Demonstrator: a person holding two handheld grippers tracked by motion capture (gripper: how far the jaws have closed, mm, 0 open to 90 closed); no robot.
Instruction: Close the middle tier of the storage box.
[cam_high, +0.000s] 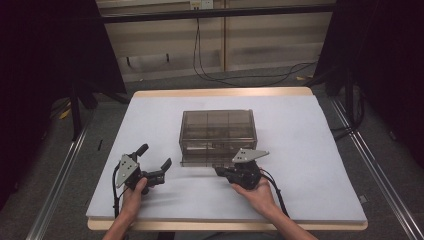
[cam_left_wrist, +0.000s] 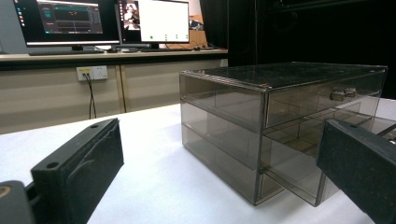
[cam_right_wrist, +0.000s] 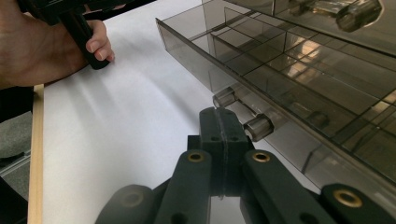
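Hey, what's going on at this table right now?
A person stands at a white-covered table with a black two-jaw gripper in each hand, working on a smoky transparent plastic drawer box. Its bottom drawer is pulled partway out. The right gripper is shut, its tips at the drawer's bar handle; whether it pinches the handle is unclear. The left gripper rests open on the table, left of the box, apart from it.
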